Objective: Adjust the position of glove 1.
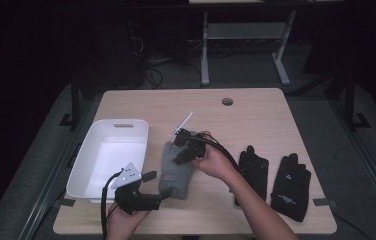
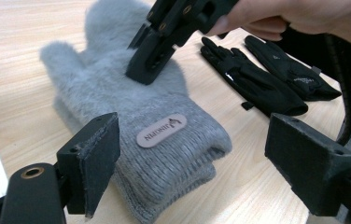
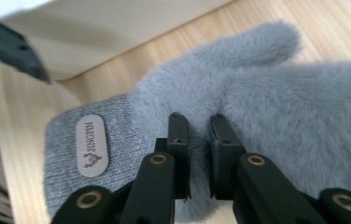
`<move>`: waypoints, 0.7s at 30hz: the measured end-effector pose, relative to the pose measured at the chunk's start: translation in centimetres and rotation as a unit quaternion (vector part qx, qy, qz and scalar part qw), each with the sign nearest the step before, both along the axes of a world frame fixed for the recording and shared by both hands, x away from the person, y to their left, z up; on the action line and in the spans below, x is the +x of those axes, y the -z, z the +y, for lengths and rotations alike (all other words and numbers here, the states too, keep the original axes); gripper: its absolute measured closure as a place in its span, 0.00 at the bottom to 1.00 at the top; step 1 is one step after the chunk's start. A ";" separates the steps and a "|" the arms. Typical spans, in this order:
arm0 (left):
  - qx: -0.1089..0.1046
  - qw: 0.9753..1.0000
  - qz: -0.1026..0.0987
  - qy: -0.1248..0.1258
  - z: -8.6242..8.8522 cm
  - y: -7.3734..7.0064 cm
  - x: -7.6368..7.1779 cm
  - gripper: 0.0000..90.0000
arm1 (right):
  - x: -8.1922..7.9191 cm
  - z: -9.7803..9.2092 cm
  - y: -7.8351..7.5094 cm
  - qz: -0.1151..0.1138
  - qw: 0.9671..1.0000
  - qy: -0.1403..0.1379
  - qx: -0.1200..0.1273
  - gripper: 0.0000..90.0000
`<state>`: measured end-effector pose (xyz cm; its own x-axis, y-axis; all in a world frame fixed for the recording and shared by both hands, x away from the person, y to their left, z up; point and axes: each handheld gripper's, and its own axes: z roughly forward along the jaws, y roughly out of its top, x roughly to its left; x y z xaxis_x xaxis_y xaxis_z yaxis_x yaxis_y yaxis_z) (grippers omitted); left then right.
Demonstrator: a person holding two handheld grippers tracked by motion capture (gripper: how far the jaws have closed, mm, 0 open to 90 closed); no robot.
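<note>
Grey mitten (image 1: 176,170) is lying flat on the counter (image 1: 256,120), just right of the white bin (image 1: 108,155), cuff toward me and fluffy part pointing away. In the left gripper view it looks like two mittens stacked, since there's a second knit cuff edge under the top one, and the top cuff has a small oval label (image 2: 161,130) on it. My right gripper (image 3: 197,123) is down on the fuzzy palm area, jaws nearly pressed together with only a thin gap, and a tuft of the grey fur sits between the tips; looks like a pinch on the fur, though I can't tell how much fabric they've actually got. My left gripper (image 1: 148,176) sits at the near edge of the counter by the cuff, jaws spread wide and holding nothing, with the cuff sitting in front of the gap. Off to the right there's a pair of black gloves (image 1: 276,177) lying side by side, well apart from the mitten.
</note>
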<state>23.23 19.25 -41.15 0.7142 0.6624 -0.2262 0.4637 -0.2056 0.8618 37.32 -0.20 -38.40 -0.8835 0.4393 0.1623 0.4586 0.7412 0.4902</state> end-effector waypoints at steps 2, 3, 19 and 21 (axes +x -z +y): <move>0.002 1.000 0.000 0.001 -0.1 0.1 0.0 0.20 | 0.3 0.1 0.8 0.012 1.000 -0.001 -0.004 0.85; 0.003 1.000 0.001 0.002 -0.1 0.1 0.0 0.20 | 0.5 0.0 1.2 0.017 1.000 0.002 -0.001 0.79; 0.006 1.000 0.006 0.003 -0.5 0.3 0.1 0.20 | 0.7 -0.3 3.0 -0.007 0.999 0.051 0.013 0.90; 0.005 1.000 0.009 0.003 -0.5 0.3 0.1 0.20 | 0.8 -0.8 2.9 -0.005 0.998 0.059 0.025 0.77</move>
<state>23.32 18.76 -41.46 0.7141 0.6601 -0.2331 0.4783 -0.2169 0.8510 38.14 -0.95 -41.32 -0.8277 0.5322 0.1782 0.5365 0.6571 0.5294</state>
